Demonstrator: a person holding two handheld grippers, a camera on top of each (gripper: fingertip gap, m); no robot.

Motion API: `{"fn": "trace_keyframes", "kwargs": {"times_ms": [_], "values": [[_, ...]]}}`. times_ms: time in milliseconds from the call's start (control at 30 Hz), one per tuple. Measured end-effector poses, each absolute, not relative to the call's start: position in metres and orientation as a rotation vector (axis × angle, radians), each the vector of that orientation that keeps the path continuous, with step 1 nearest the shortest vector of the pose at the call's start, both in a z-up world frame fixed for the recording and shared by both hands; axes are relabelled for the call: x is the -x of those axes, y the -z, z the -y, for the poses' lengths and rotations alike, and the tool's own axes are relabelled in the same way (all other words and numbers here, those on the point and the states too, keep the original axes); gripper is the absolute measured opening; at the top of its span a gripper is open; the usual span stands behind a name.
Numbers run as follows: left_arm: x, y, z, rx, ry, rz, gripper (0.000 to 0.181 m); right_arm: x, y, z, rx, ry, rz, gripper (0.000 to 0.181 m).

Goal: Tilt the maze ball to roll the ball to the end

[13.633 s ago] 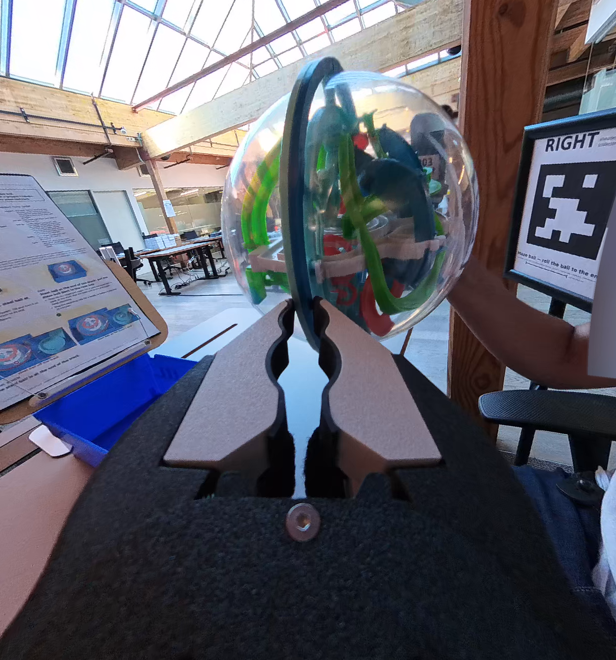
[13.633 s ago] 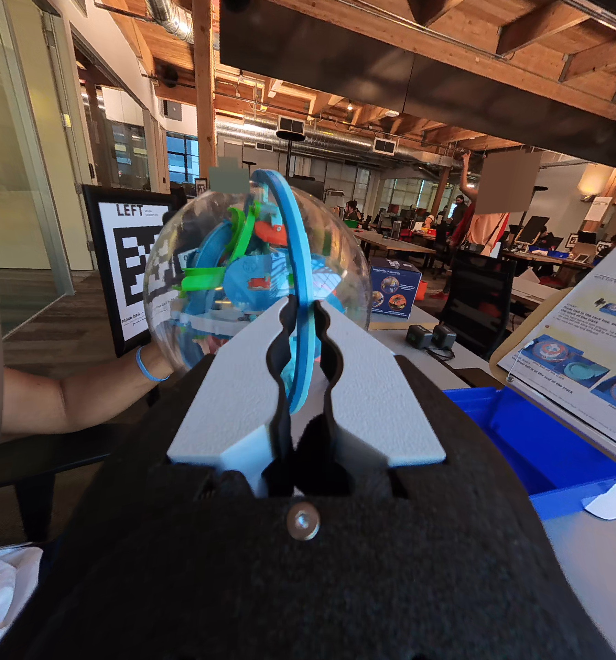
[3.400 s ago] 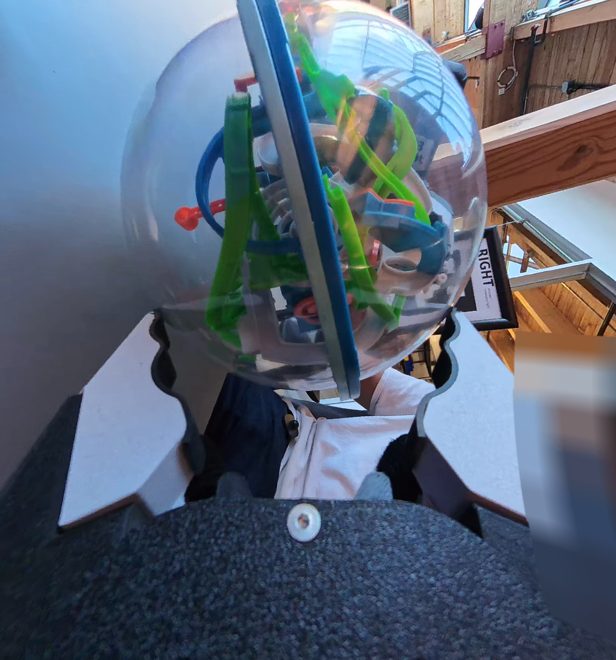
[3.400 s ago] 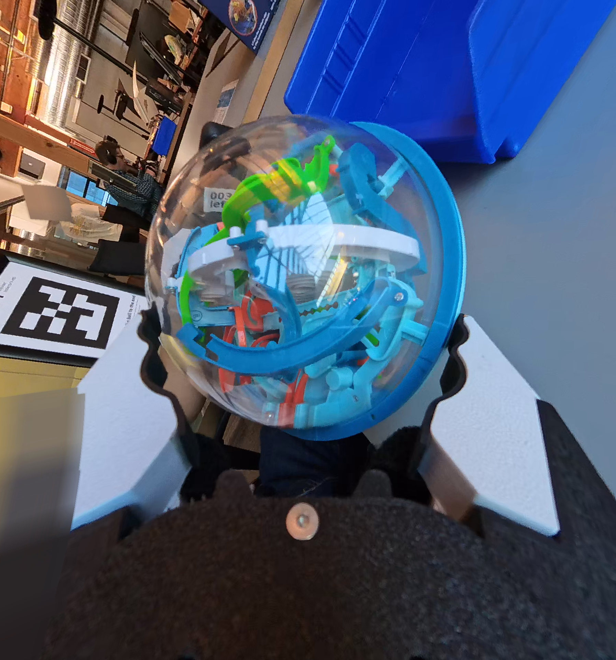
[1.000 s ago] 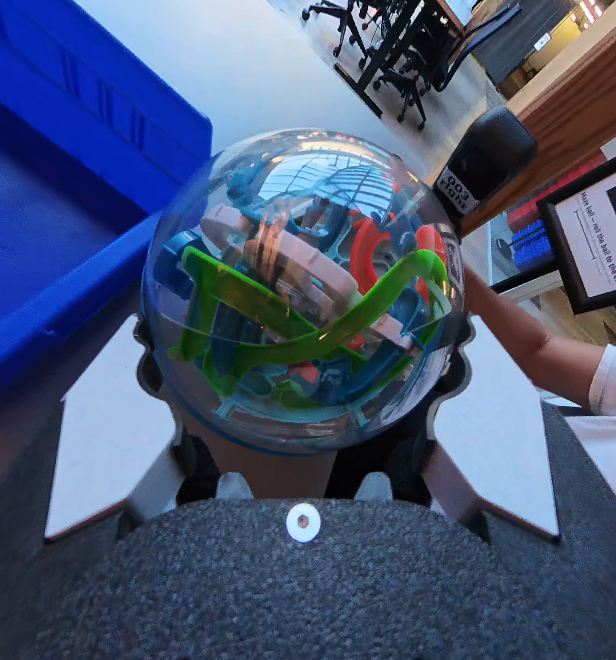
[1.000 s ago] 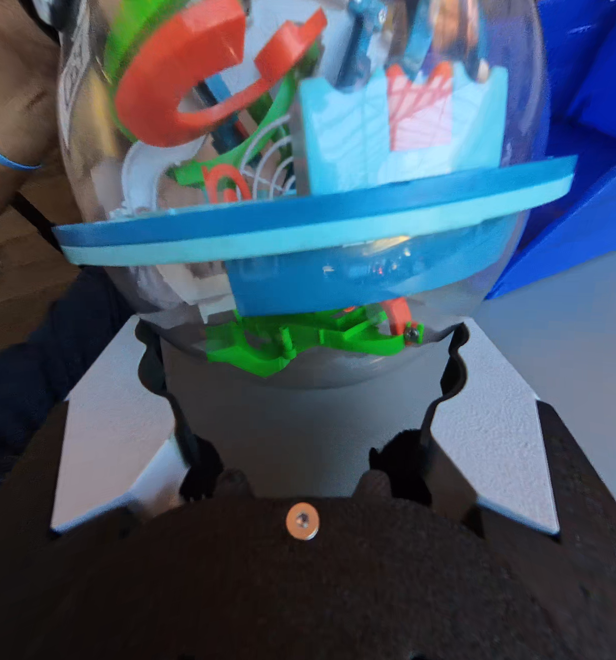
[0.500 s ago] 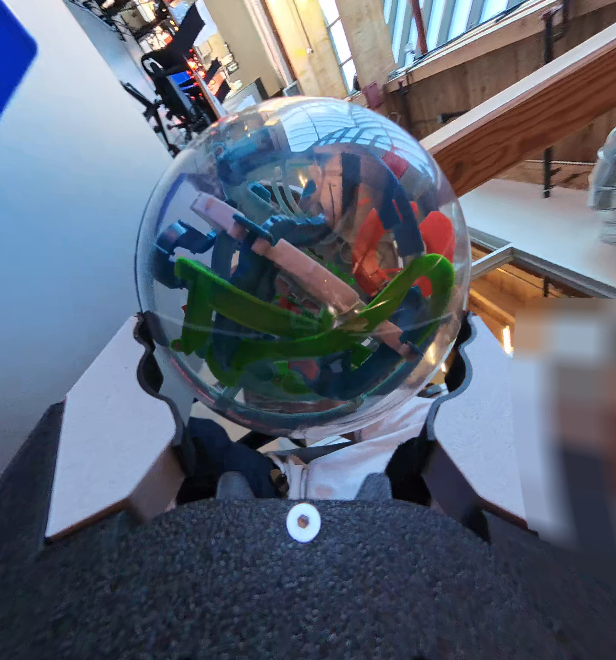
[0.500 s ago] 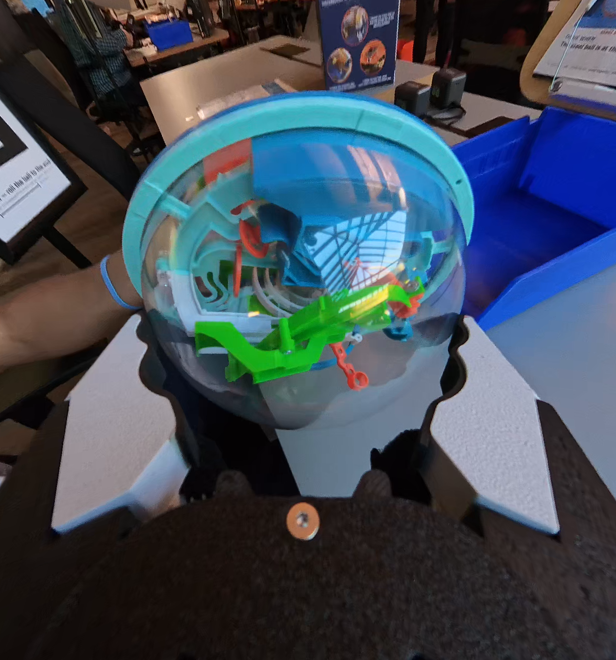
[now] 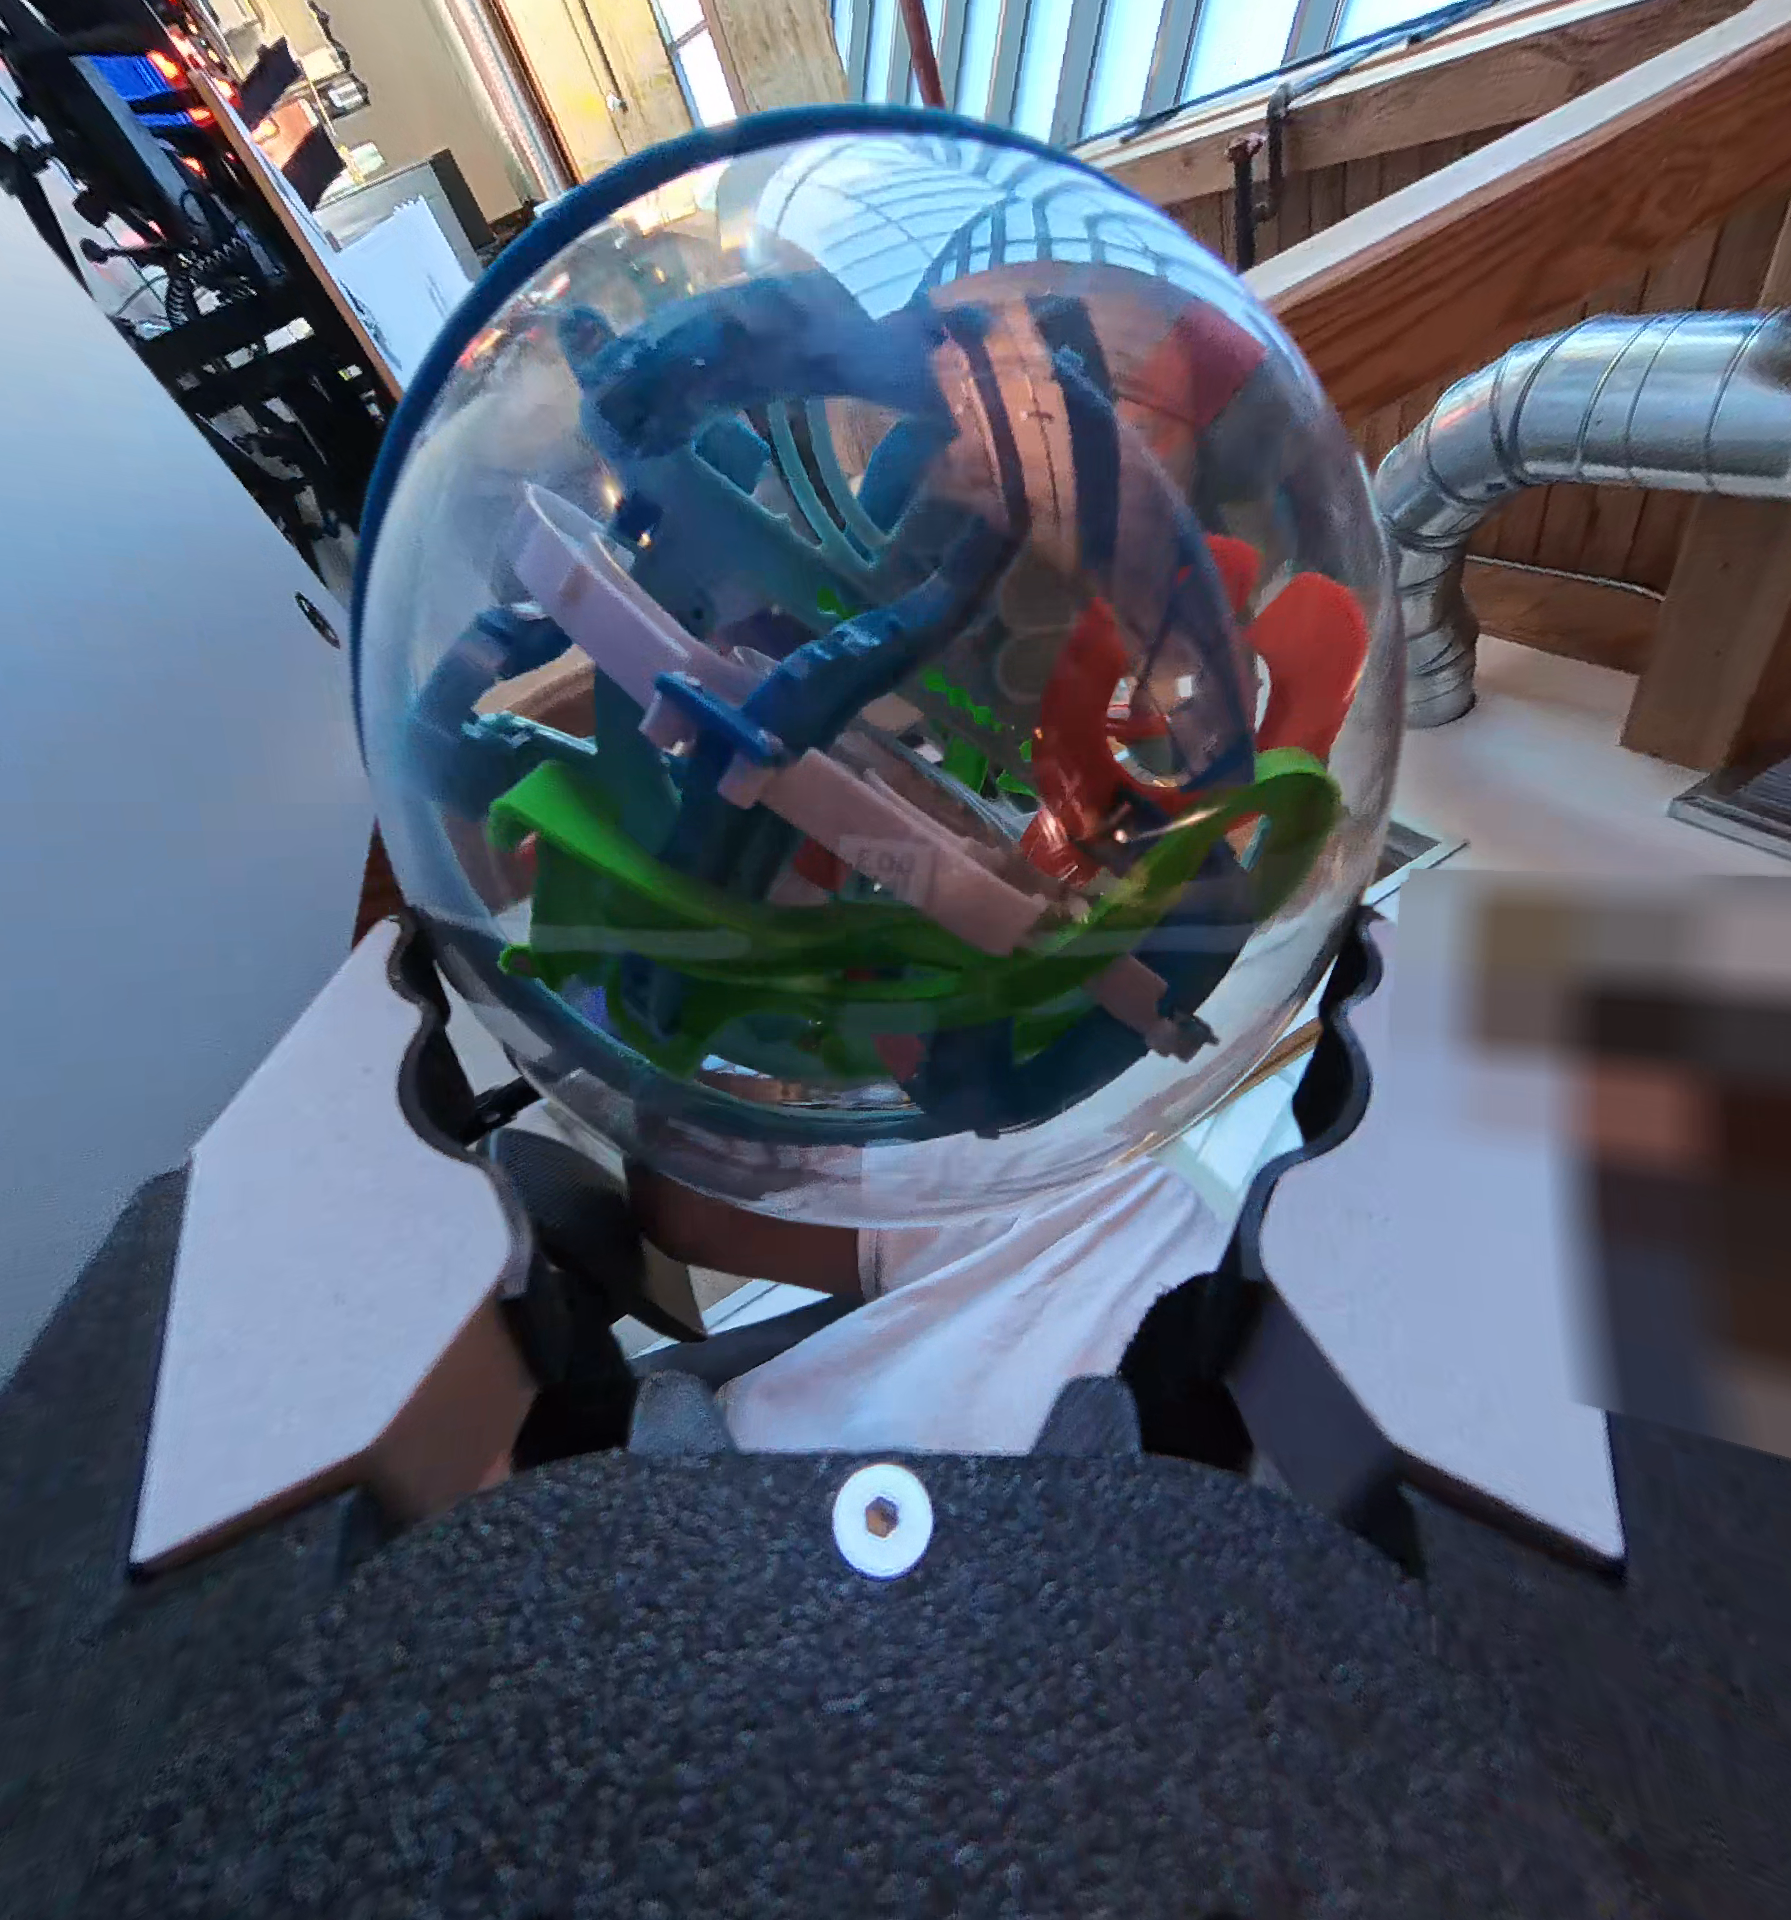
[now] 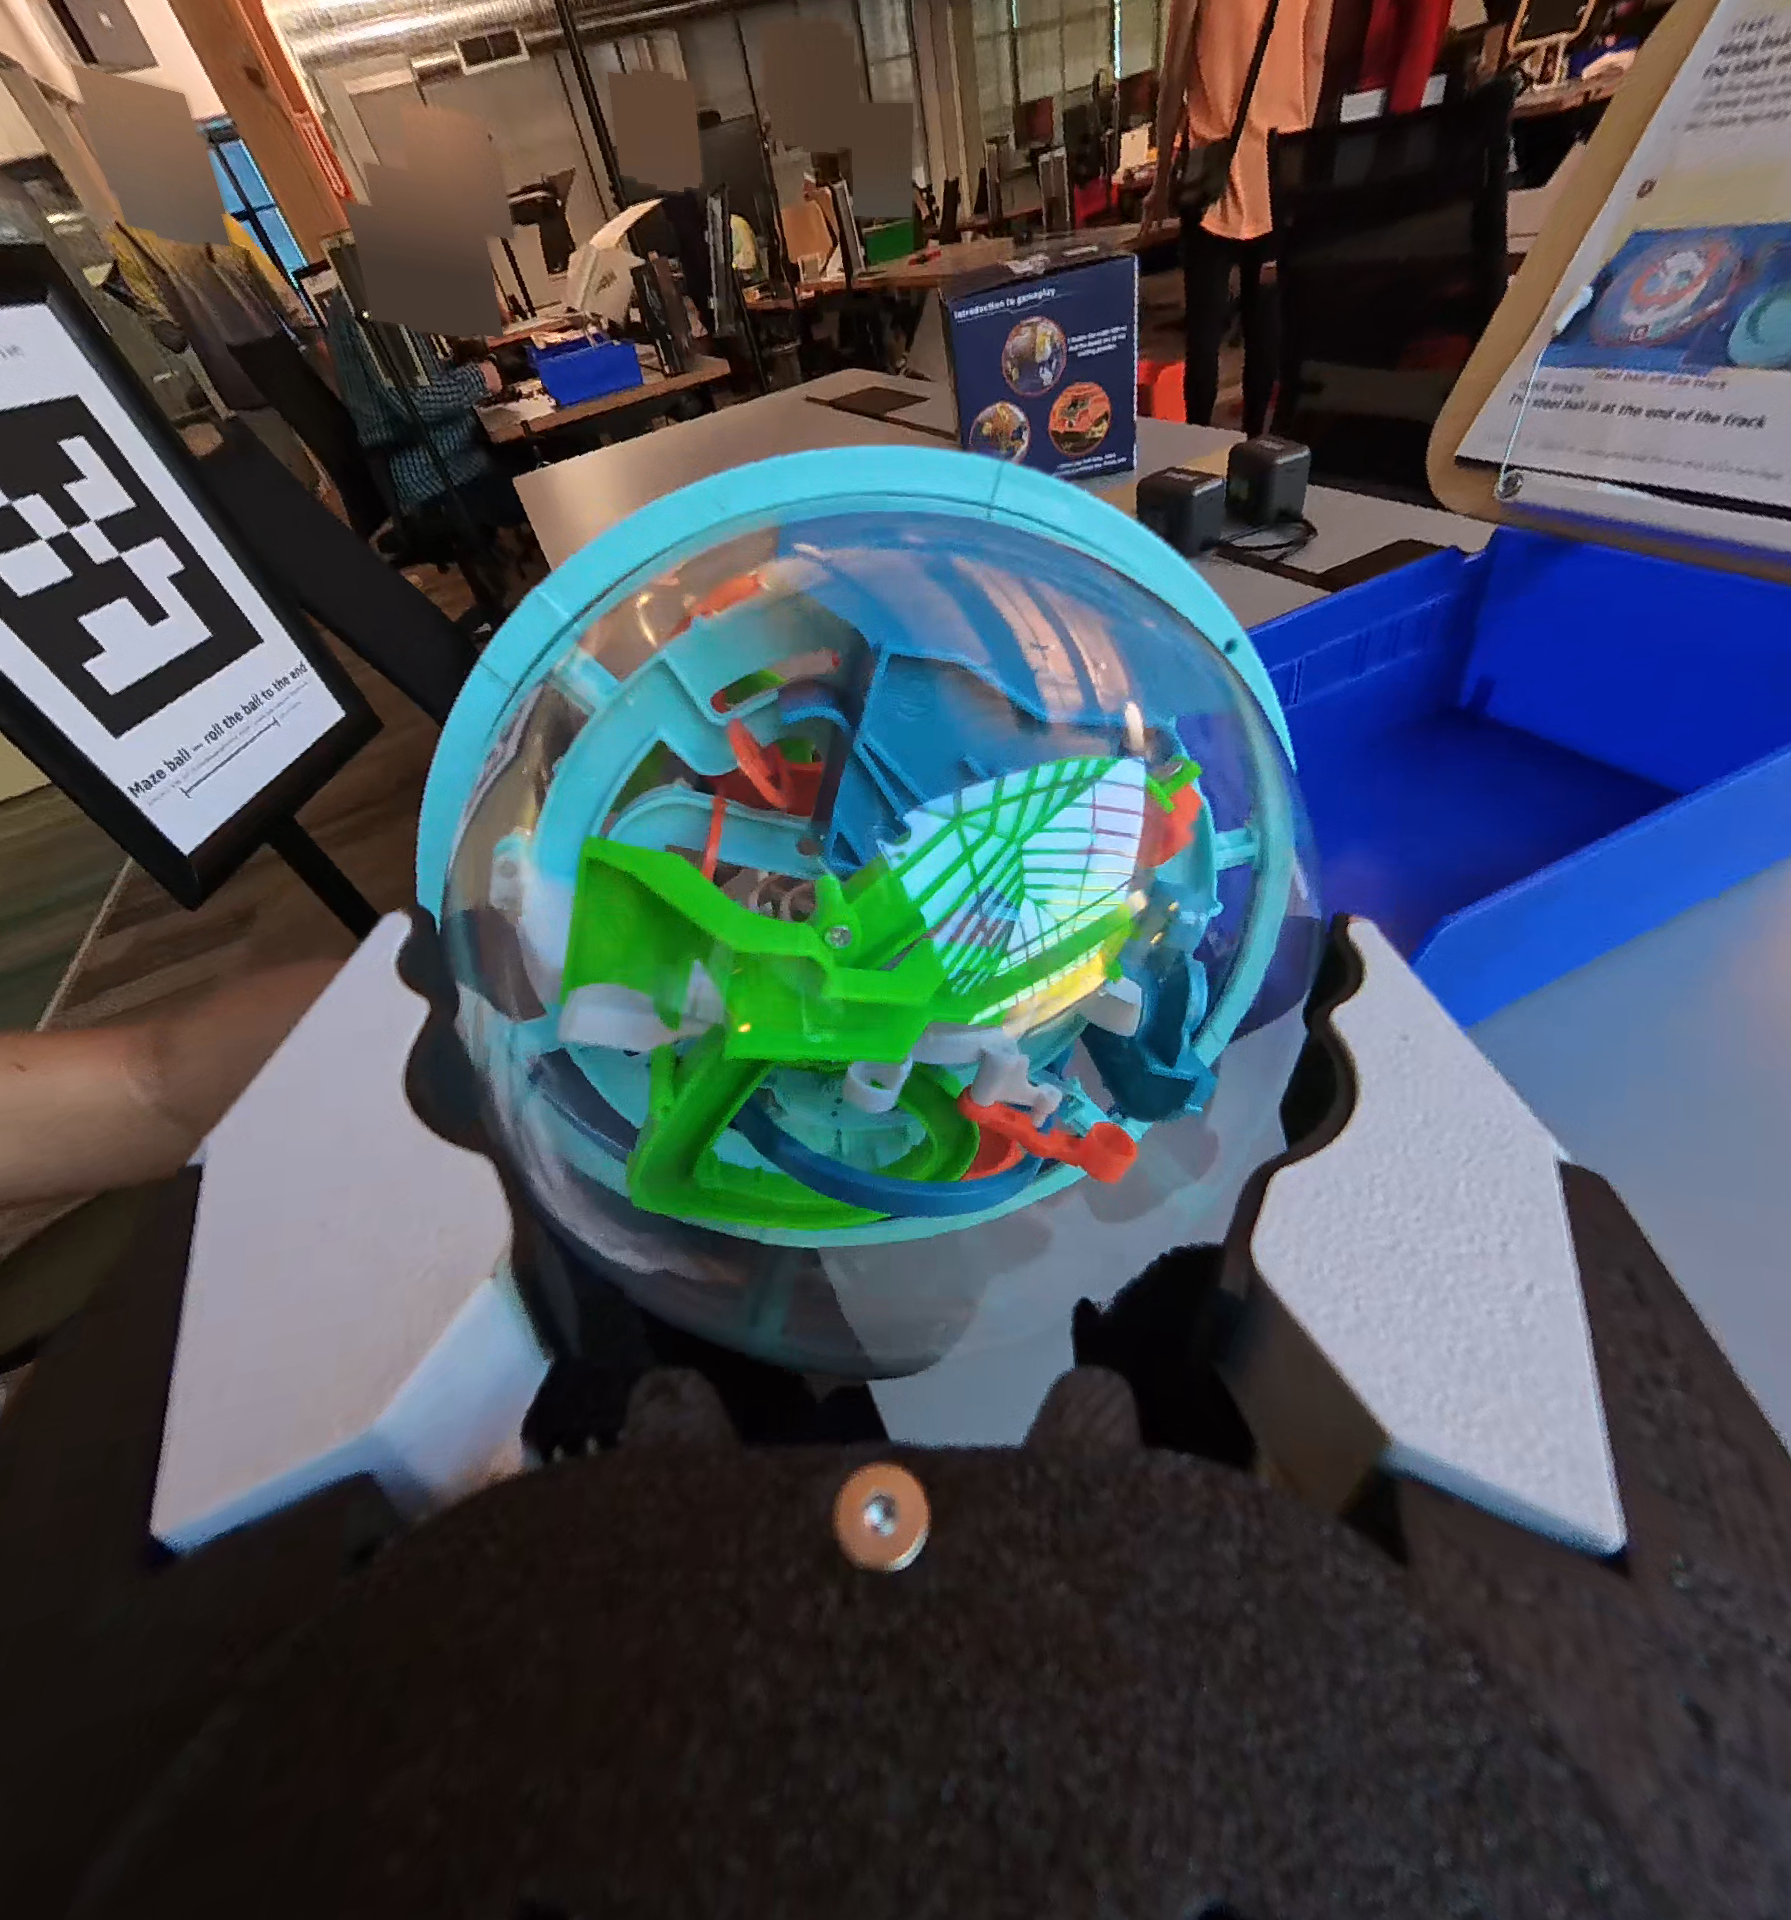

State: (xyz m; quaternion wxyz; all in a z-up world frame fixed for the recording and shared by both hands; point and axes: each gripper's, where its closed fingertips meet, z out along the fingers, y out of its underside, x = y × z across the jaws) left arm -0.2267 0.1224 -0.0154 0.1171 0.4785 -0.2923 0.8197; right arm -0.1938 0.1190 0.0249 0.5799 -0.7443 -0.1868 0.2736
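The maze ball (image 9: 875, 675) is held up in the air between the two tools, clear of the counter (image 10: 1680, 1049), with the blue bin (image 10: 1556, 748) behind and to the right of it in the right wrist view. The left hand-held gripper (image 9: 880, 997) is spread wide, its jaws cupping the clear shell from either side; the right hand-held gripper (image 10: 875, 997) is spread just as wide and cups the opposite face of the maze ball, the pale blue rim (image 10: 849, 488) arching over the top. The small steel ball cannot be picked out among the green, blue and red tracks. To do this step well, both grippers should probably turn together, slowly, keeping even pressure so the smooth shell does not slip.
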Motion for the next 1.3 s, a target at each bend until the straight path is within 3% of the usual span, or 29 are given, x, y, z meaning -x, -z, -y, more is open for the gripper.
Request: {"fn": "trace_keyframes", "kwargs": {"times_ms": [33,300,600,767,867,1033,1167,1300], "values": [[0.226,0.016,-0.12,-1.395,-2.395,0.847,0.159,0.193,-0.025,-0.118,1.74,-0.648,0.432,0.155],[0.215,0.043,-0.097,-1.478,-2.316,0.694,0.159,0.177,0.005,-0.106,1.854,-0.853,0.443,0.155],[0.202,0.093,-0.114,-1.822,-2.191,0.954,0.158,0.162,0.074,-0.109,1.873,-0.834,0.635,0.155],[0.212,0.098,-0.108,-1.806,-2.098,1.138,0.158,0.167,0.069,-0.11,1.75,-0.85,0.675,0.154],[0.223,0.1,-0.117,-1.861,-2.032,1.31,0.152,0.173,0.066,-0.112,1.709,-0.844,0.675,0.154],[0.234,0.092,-0.152,-2.04,-1.873,1.927,0.159,0.182,0.062,-0.119,1.693,-0.865,0.684,0.154],[0.224,0.077,-0.145,-1.839,-1.67,2.405,0.159,0.196,0.057,-0.132,1.688,-0.894,0.706,0.154],[0.229,0.099,-0.142,-1.727,-1.402,2.439,0.159,0.198,0.049,-0.141,1.655,-0.902,0.672,0.15]]}}
